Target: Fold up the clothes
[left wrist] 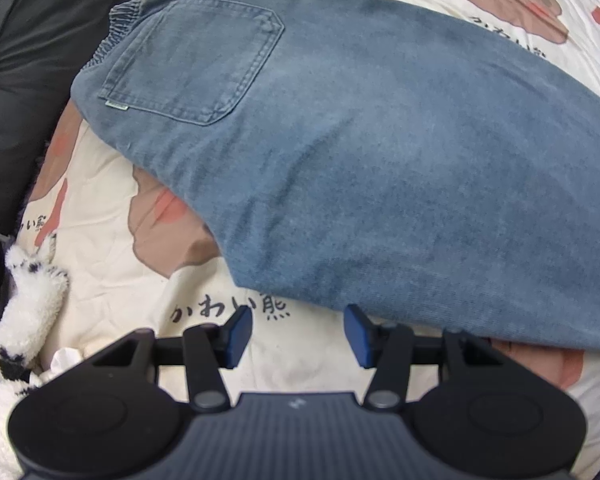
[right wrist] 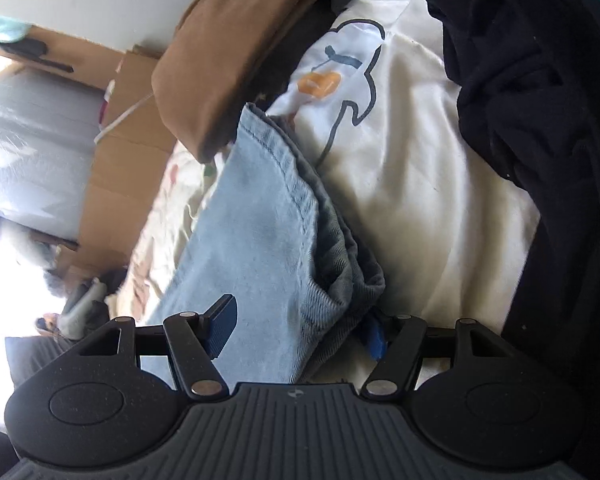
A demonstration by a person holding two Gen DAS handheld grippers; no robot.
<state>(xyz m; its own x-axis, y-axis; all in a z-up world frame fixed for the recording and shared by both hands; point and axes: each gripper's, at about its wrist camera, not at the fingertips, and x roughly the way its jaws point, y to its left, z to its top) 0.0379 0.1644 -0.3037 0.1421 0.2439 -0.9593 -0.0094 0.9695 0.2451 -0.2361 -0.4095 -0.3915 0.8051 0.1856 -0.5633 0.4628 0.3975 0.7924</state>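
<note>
Left wrist view: left tool [left wrist: 298, 334] points down at the bed, blue pads about half apart, nothing between them, right pad just by the jeans' near edge. Jeans [left wrist: 360, 152] lie flat on the quilt [left wrist: 112, 280], faded blue denim, soft weave; back pocket [left wrist: 192, 62] w/ double stitching far left, gathered elastic waistband [left wrist: 118, 32] beside it. Right end of the jeans cut off by the frame. Quilt is cream, creased, printed w/ brown bears and dark script. Fluffy white-and-black fabric [left wrist: 24, 304] at near left, partly cut off; can't tell what it is. Dark smooth fabric [left wrist: 24, 48] at far left, item unclear.

Right wrist view: right tool [right wrist: 298, 332] fairly wide apart, jeans leg end [right wrist: 284, 240] lying between the pads; right pad mostly hidden behind the bunched hem, so can't tell if it's gripped. Hem stitched, paler here in glare. White garment [right wrist: 412, 184] w/ outlined cartoon print to the right, black crumpled cloth [right wrist: 540, 120] beyond that. Tan folded fabric [right wrist: 236, 48] far; cardboard boxes [right wrist: 116, 184] left, background blown out.
</note>
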